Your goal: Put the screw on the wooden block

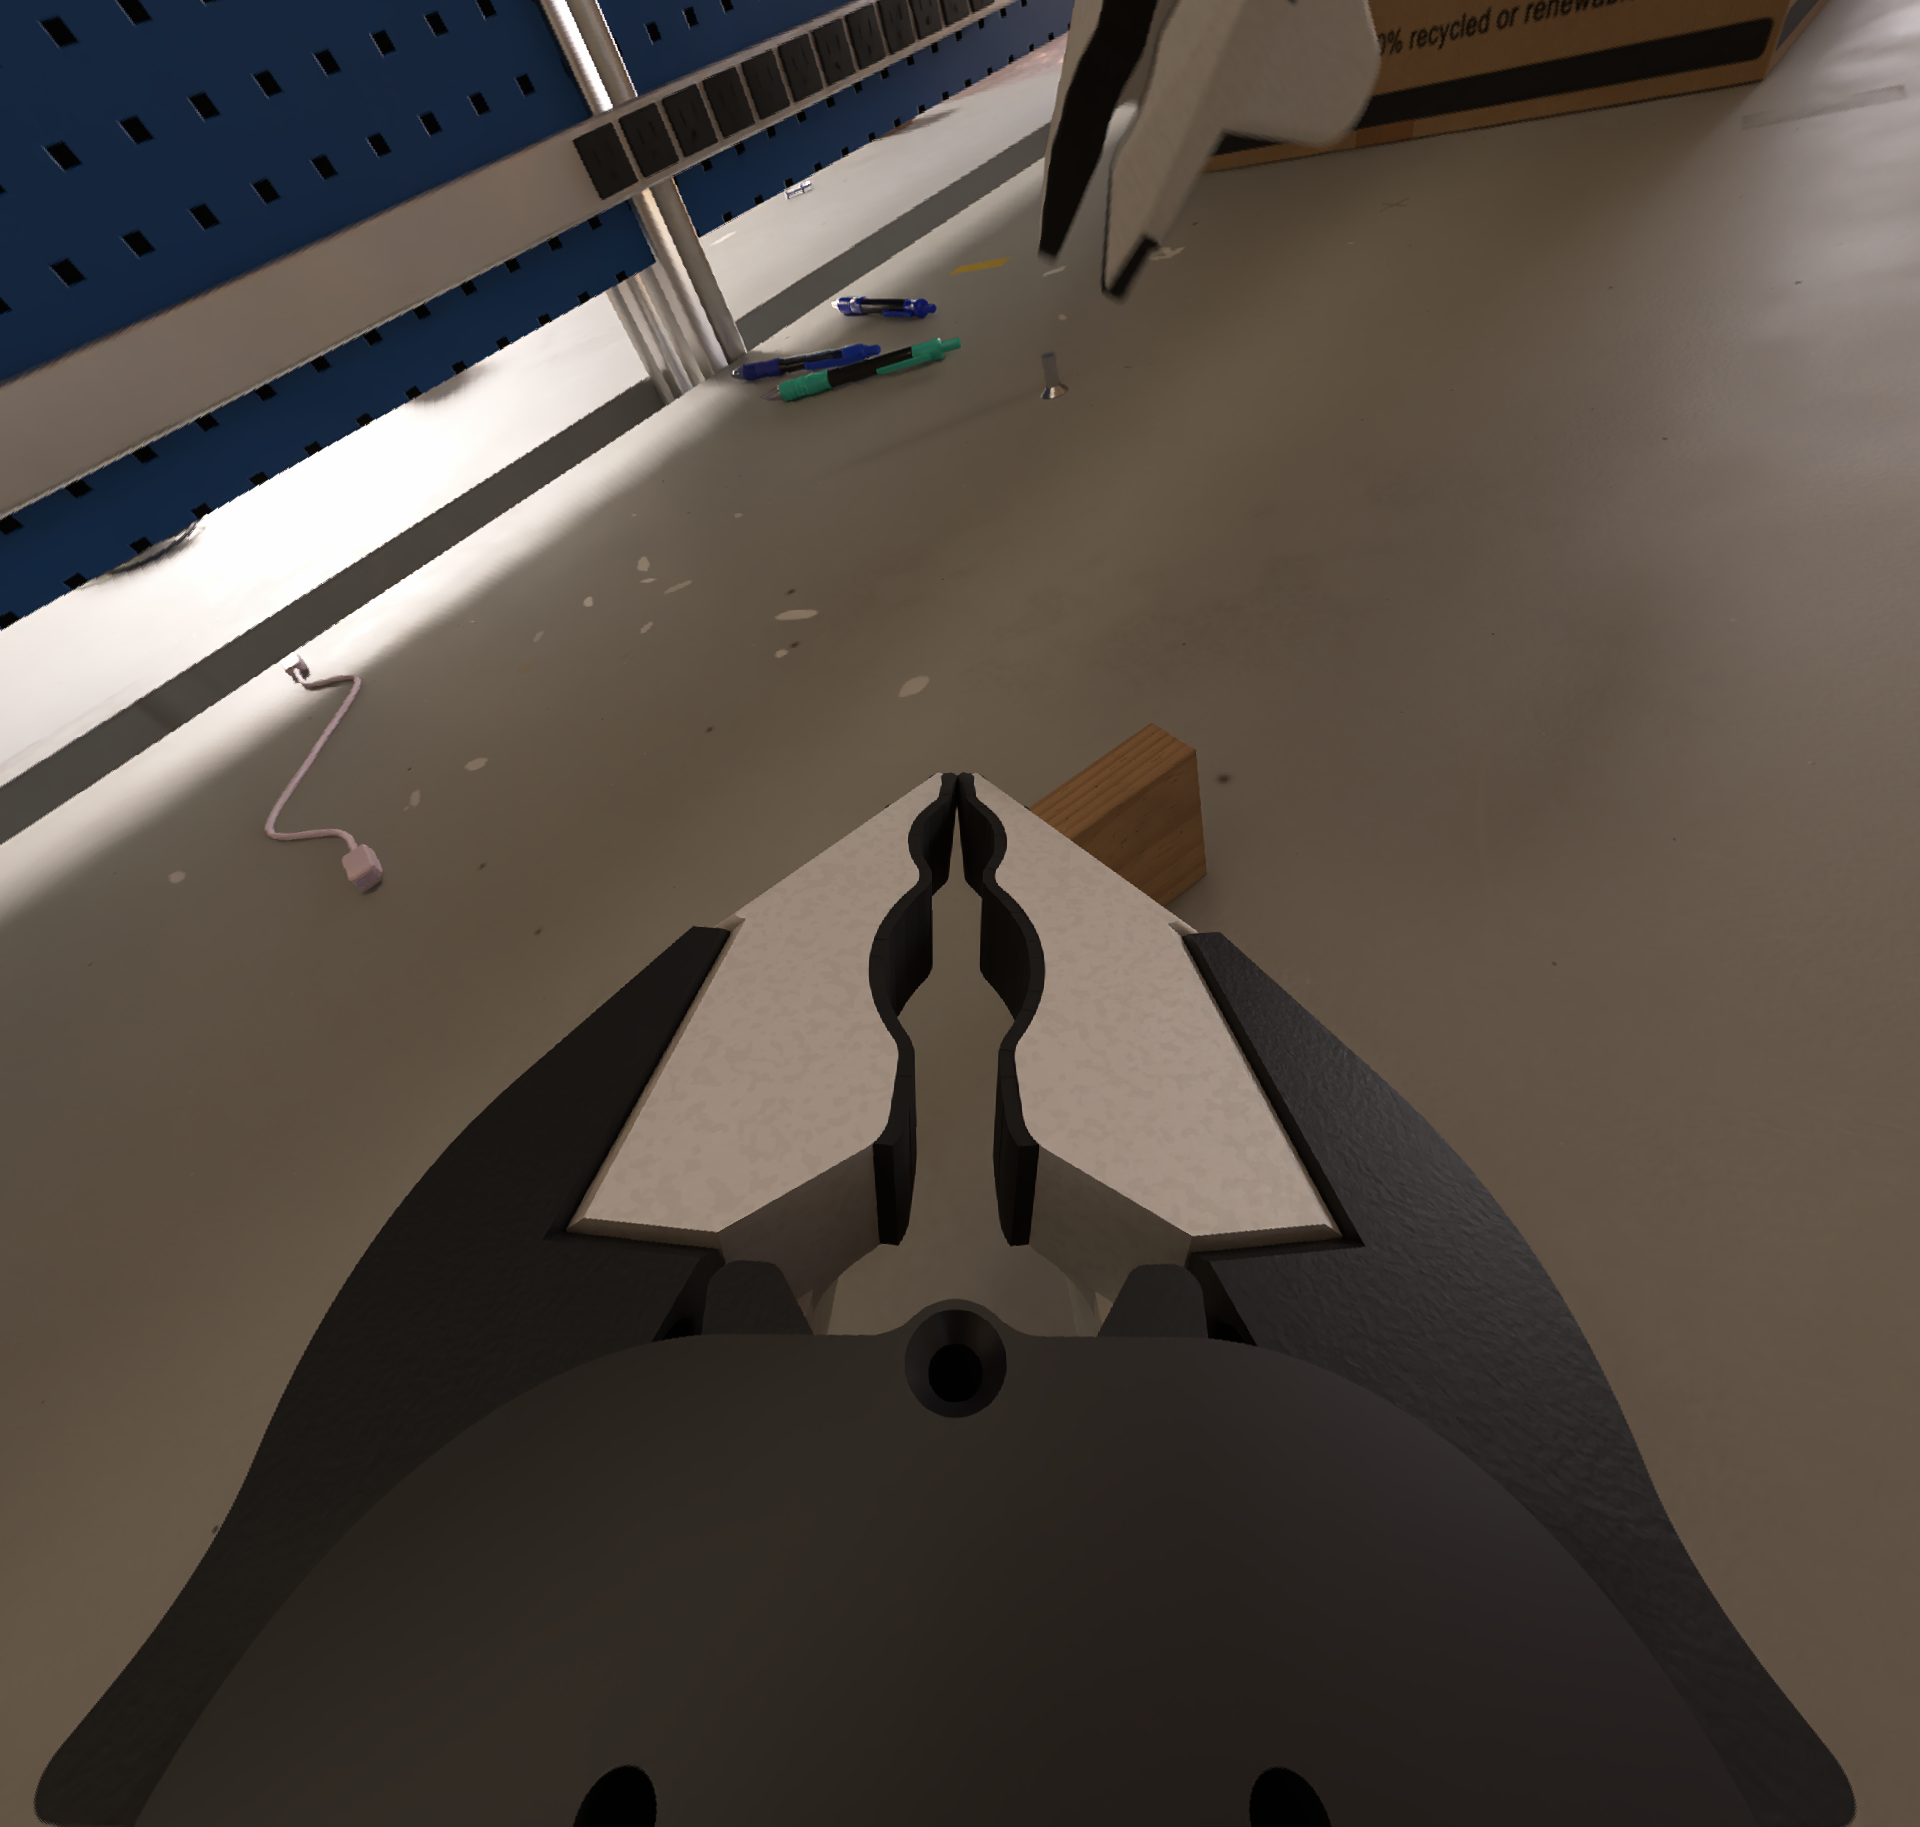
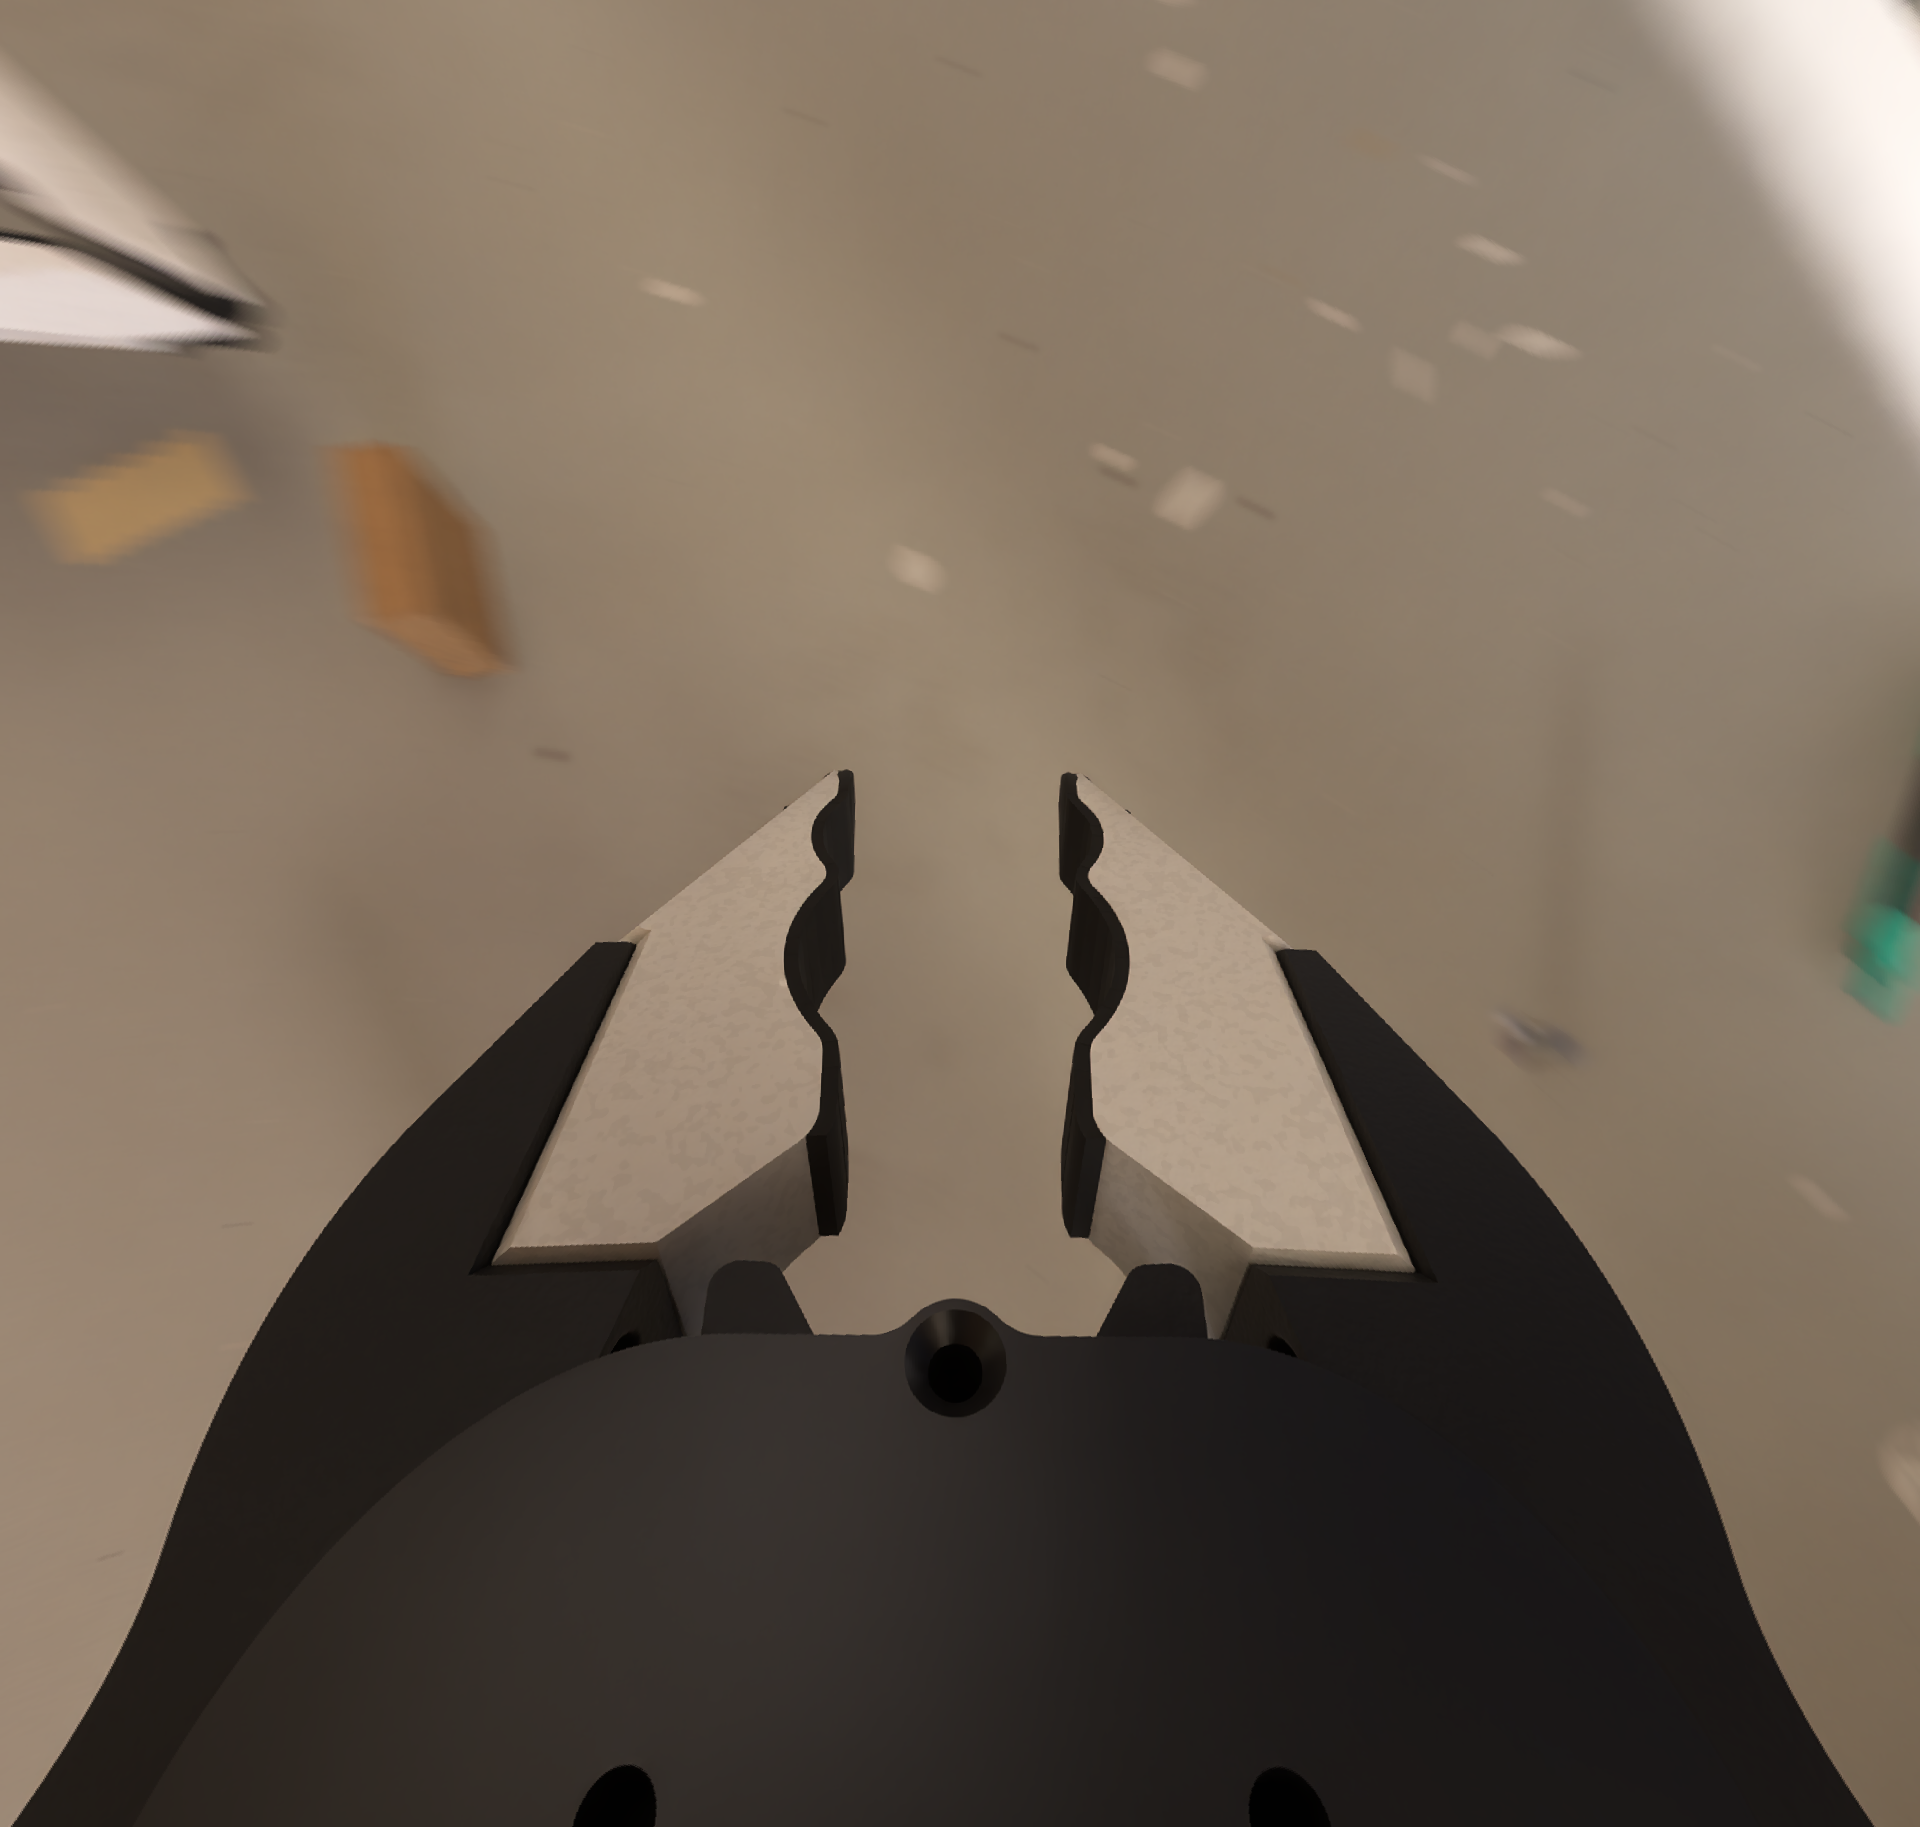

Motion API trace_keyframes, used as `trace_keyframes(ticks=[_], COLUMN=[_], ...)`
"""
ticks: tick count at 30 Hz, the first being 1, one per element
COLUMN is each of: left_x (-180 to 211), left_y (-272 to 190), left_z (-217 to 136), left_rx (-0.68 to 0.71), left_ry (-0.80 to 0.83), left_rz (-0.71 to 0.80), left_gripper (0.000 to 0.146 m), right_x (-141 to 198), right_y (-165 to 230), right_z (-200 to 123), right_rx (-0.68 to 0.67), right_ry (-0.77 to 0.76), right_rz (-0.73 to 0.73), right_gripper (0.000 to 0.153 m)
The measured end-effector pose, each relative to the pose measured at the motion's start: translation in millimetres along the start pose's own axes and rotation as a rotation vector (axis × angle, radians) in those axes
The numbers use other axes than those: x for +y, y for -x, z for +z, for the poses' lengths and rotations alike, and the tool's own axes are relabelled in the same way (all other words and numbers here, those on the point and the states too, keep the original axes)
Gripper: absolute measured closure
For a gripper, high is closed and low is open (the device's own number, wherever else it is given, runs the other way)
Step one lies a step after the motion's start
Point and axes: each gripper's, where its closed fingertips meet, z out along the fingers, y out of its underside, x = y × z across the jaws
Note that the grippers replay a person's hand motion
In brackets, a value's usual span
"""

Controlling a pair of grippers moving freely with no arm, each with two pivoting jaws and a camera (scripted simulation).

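the left tongs (image 1: 957, 780) sit low over the grey desk (image 1: 1351, 634) with the fingertips pressed together and nothing held between them. just beyond and to the right of those tips lies the wooden block (image 1: 1138, 821), flat on the desk, partly hidden behind the right finger. the screw (image 1: 1049, 377) stands on its head farther off, shaft pointing up, well apart from the block and near a loose cluster of pens (image 1: 852, 359), blue and green, that lie by the foot of a metal post (image 1: 623, 146). the right tongs (image 1: 1086, 265) hang in the air above the screw, tips pointing down at it, apart from it. behind runs a blue pegboard (image 1: 260, 115) with a long power strip (image 1: 810, 63) across it, a cardboard box (image 1: 1579, 21) stands at the far right, and a pale cable with a plug (image 1: 317, 780) lies on the desk to the left

in the right wrist view the right tongs (image 2: 956, 790) are parted with a clear gap, holding nothing, only bare desk (image 2: 935, 323) between the fingers. this view is blurred; the wooden block (image 2: 416, 562) shows up to the left, and the screw cannot be made out here
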Motion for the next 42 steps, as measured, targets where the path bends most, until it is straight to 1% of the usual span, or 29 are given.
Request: trace_keyframes(ticks=[2,3,4,6,8,9,12,14,16,19,20,22,25,29,33,35,36,38,40,42], left_x=[0,0,0,0,0,1,2,2,3,4,4,4,4,4,3,2,1,-1,-2,-3], left_y=[0,1,1,1,1,0,0,1,1,1,1,1,1,0,1,2,3,4,6,7], left_z=[0,0,-1,-1,0,1,2,2,2,3,3,3,4,4,3,2,2,1,0,-2], left_rx=[-0.001,-0.003,-0.004,-0.004,-0.001,0.001,0.005,0.004,0.004,0.008,0.009,0.009,0.011,0.014,0.009,0.005,0.003,-0.001,-0.006,-0.013], left_ry=[0.000,-0.001,-0.001,-0.001,0.001,0.004,0.009,0.008,0.008,0.013,0.014,0.015,0.015,0.015,0.007,0.001,-0.002,-0.013,-0.018,-0.027], left_rz=[-0.002,-0.002,-0.003,-0.004,-0.003,-0.001,0.000,-0.003,-0.003,-0.003,-0.003,-0.004,-0.005,0.000,-0.008,-0.012,-0.014,-0.022,-0.030,-0.040], left_gripper=[0.146,0.146,0.146,0.146,0.146,0.146,0.146,0.146,0.146,0.146,0.146,0.146,0.146,0.146,0.146,0.146,0.146,0.146,0.146,0.146], right_x=[23,37,50,73,92,99,113,116,117,118,118,119,121,126,124,110,98,66,34,8], right_y=[-62,-92,-117,-151,-176,-185,-198,-203,-208,-212,-212,-210,-203,-195,-180,-164,-151,-111,-57,7], right_z=[-18,-25,-29,-27,-16,-9,15,29,40,54,58,62,62,58,51,38,30,12,-1,-3], right_rx=[0.173,0.238,0.267,0.252,0.289,0.304,0.293,0.295,0.291,0.264,0.248,0.224,0.161,0.142,0.110,0.114,0.104,0.051,-0.026,-0.146], right_ry=[0.049,0.063,0.061,0.046,0.071,0.083,0.106,0.096,0.092,0.070,0.060,0.058,0.056,0.082,0.096,0.075,0.048,-0.013,-0.062,-0.095], right_rz=[0.092,0.177,0.268,0.382,0.402,0.397,0.366,0.342,0.336,0.362,0.368,0.379,0.410,0.416,0.456,0.435,0.414,0.345,0.251,0.141], right_gripper=[0.114,0.114,0.114,0.113,0.110,0.110,0.108,0.106,0.100,0.093,0.094,0.100,0.125,0.143,0.145,0.145,0.145,0.145,0.145,0.145])
